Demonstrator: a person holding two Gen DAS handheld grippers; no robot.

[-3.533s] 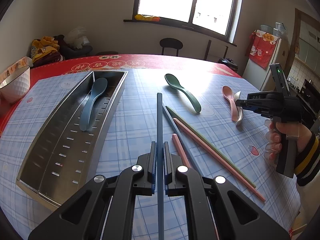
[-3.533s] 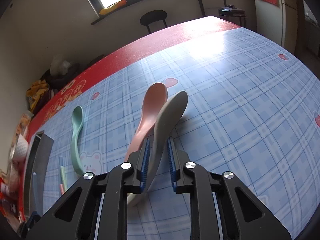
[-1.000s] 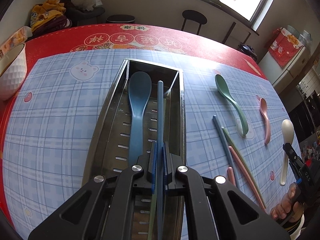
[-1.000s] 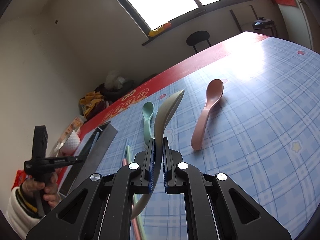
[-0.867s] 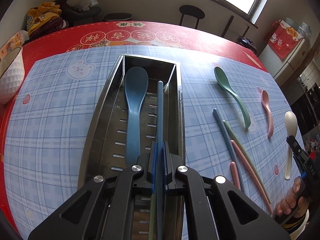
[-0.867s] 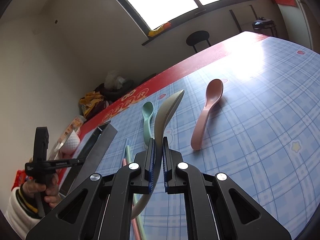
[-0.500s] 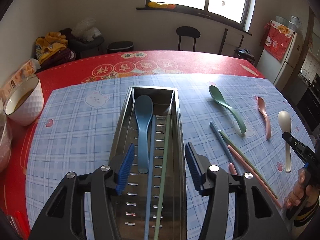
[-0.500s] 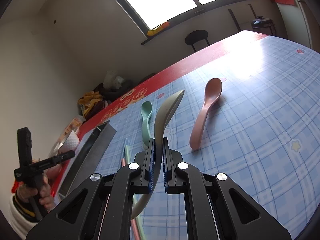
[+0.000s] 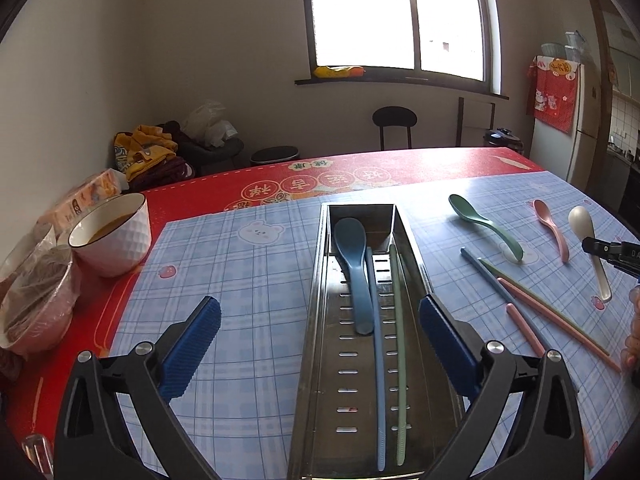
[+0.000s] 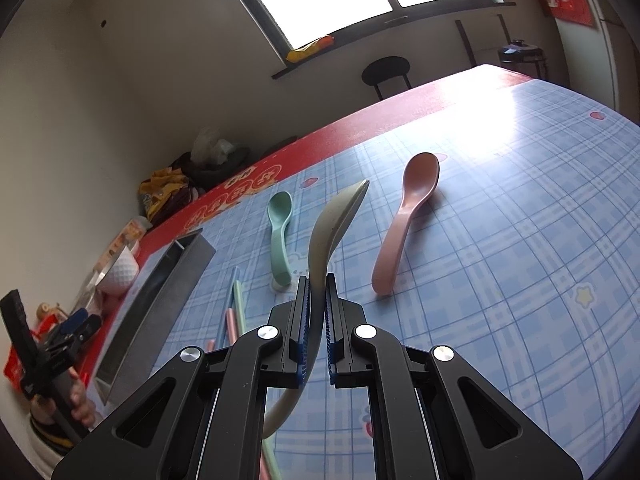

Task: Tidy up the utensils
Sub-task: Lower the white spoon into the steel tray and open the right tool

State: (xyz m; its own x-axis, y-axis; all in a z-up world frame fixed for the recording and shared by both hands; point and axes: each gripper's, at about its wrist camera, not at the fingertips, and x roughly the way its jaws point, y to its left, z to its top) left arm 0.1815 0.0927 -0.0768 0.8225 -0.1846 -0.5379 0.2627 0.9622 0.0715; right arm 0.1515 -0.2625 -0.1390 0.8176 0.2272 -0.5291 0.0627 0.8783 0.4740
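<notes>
Left gripper (image 9: 318, 326) is wide apart, holding nothing, hovering above the near end of the steel tray (image 9: 318, 304). Tray sits lengthwise on the worktop (image 9: 248, 280), on the blue plaid mat.

In the tray: blue spoon (image 9: 354, 268), bowl at the far end; blue chopstick (image 9: 378, 344) just right of it, touching the spoon handle; green chopstick (image 9: 400, 344) beside that. All three run along the tray's length.

Right gripper (image 10: 317, 320) is clamped on the beige spoon (image 10: 332, 232), gripping the handle partway along. Bowl points forward and up, clear of the worktop; handle tail hangs out below the pads.

Loose on the mat right of the tray:
- green spoon (image 9: 484, 226), bowl towards the window
- pink spoon (image 10: 408, 220), well apart from the green one
- one blue chopstick (image 9: 486, 280), one green chopstick (image 9: 520, 286) and two pink chopsticks (image 9: 556, 320), bunched in a loose fan, some overlapping

In the right wrist view the beige spoon sits between the green and pink spoons.

Left edge of the worktop, on the red cloth: white bowl (image 9: 112, 240) with brownish liquid, plus a plastic-wrapped bowl (image 9: 36, 312) just beside it.
</notes>
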